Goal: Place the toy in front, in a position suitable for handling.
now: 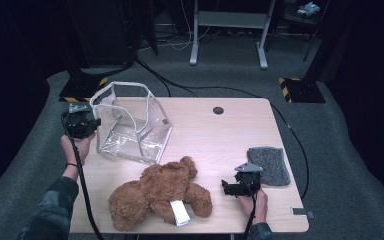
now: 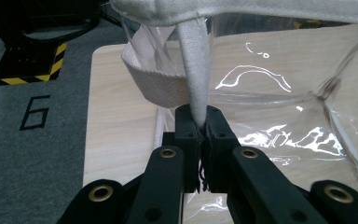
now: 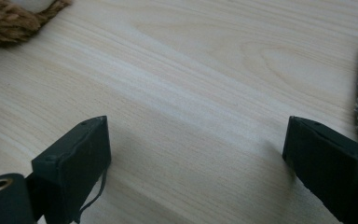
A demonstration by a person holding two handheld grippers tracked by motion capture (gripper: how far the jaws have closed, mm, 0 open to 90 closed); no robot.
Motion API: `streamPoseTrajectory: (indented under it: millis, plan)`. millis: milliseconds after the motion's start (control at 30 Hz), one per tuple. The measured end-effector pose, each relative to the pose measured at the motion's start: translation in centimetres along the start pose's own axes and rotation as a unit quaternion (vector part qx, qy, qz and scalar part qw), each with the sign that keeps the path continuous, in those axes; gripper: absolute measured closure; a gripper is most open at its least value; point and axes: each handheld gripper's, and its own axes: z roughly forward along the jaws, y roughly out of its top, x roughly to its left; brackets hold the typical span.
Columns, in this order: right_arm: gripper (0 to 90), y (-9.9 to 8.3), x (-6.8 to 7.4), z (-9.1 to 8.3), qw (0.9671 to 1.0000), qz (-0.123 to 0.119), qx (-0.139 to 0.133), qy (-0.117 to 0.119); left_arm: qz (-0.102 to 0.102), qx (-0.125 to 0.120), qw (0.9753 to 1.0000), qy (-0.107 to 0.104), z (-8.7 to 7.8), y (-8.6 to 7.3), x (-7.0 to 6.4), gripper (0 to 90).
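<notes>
one clear bag (image 1: pixel 130 125), one teddy bear (image 1: pixel 160 192), one grey cloth (image 1: pixel 269 165).

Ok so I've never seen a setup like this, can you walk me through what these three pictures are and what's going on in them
A person sits at a wooden table and holds a hand-operated claw in each hand; there is no robot arm. The wide picture comes from a camera above the table. The other two come from small cameras riding on each claw, looking along its black jaws. On the table lie a clear plastic bag with white straps, a brown teddy bear and a grey felt pad. The left claw is shut on the bag's white strap. The right claw is open, holding nothing, low over bare wood between the bear and the pad.
</notes>
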Motion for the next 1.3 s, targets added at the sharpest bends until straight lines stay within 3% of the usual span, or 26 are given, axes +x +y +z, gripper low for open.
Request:
streamPoseTrajectory:
  millis: [467,500,633,667,700,833,900,1000,1100,1133,1300]
  plan:
    - [6.9,0.0,0.0,0.0,1.0,-0.002,-0.001,0.0,-0.013,0.006,0.9998,0.012,-1.3,-0.8,0.7,85.0]
    - [6.9,0.0,0.0,0.0,1.0,-0.002,-0.001,0.0,-0.019,0.005,0.9998,0.006,-1.6,-0.6,0.6,72.2]
    - [6.8,0.0,0.0,0.0,1.0,-0.002,-0.001,0.0,-0.015,0.009,0.9998,-0.004,-2.3,-0.2,0.0,47.9]
    - [6.8,0.0,0.0,0.0,1.0,-0.002,-0.001,0.0,-0.012,0.015,0.9998,-0.009,-2.7,0.0,-0.4,47.9]
    - [6.9,0.0,0.0,0.0,1.0,-0.002,-0.001,0.0,0.001,0.022,0.9997,-0.011,-3.3,0.2,-1.0,38.8]
    - [6.8,0.0,0.0,0.0,1.0,-0.002,-0.001,0.001,0.01,0.02,0.9994,-0.027,-4.1,0.5,-2.0,30.9]
    - [6.9,0.0,0.0,0.0,1.0,-0.002,-0.001,0.0,0.026,0.01,0.9988,-0.039,-4.9,1.0,-3.5,28.8]
    - [6.9,0.0,0.0,0.0,1.0,-0.001,-0.001,0.0,0.029,0.004,0.9983,-0.051,-5.2,1.4,-4.3,27.1]
    - [7.0,0.0,0.0,0.0,1.0,-0.001,-0.001,0.0,0.046,-0.012,0.9966,-0.067,-5.9,2.6,-6.3,26.4]
    - [7.0,0.0,0.0,0.0,1.0,-0.001,-0.001,0.0,0.046,-0.012,0.9966,-0.067,-5.9,2.6,-6.3,26.3]
    - [7.0,0.0,0.0,0.0,1.0,0.0,-0.001,-0.001,0.069,-0.017,0.9937,-0.086,-5.9,4.1,-8.8,26.0]
